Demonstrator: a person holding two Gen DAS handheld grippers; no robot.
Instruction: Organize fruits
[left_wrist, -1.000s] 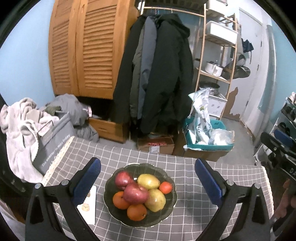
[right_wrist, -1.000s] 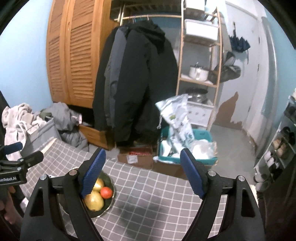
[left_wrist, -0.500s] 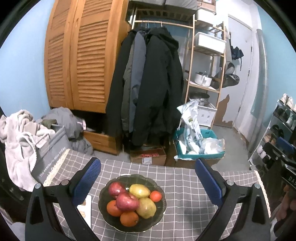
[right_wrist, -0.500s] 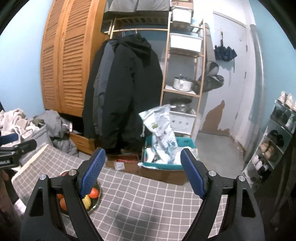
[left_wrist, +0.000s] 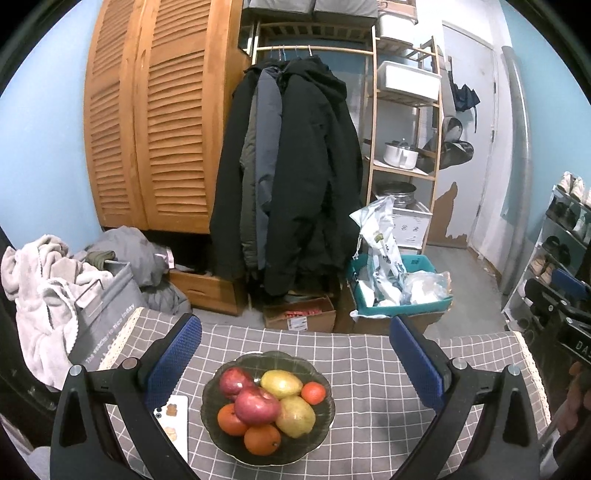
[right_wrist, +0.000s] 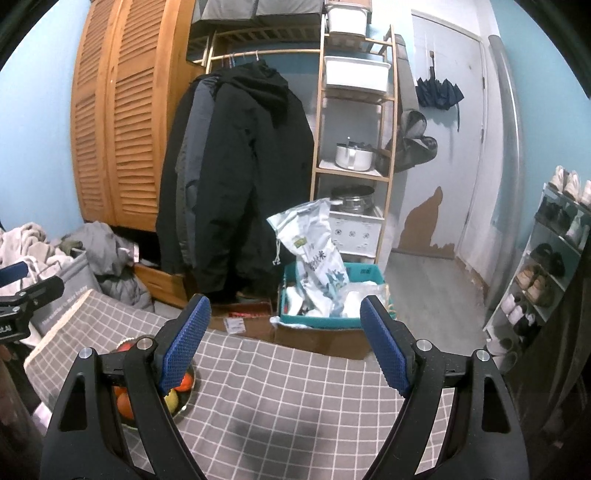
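A dark glass bowl (left_wrist: 214, 391) sits on the grey checked tablecloth (left_wrist: 369, 369). It holds two red apples (left_wrist: 256, 406), two yellow pears (left_wrist: 295, 415) and several oranges (left_wrist: 262, 439). My left gripper (left_wrist: 295, 363) is open and empty, raised above and behind the bowl. My right gripper (right_wrist: 284, 347) is open and empty, above the cloth (right_wrist: 295, 387) to the right of the bowl (right_wrist: 181, 408), which its left finger partly hides.
A white phone (left_wrist: 173, 417) lies left of the bowl. Beyond the table's far edge are a cardboard box (left_wrist: 299, 317), a teal crate with bags (left_wrist: 399, 284), hanging coats (left_wrist: 291, 177), a laundry basket (left_wrist: 103, 306) and a shoe rack (right_wrist: 546, 258).
Both grippers have pulled back and tilted up, so more of the room shows. The bowl now sits lower in both views. Both stay open.
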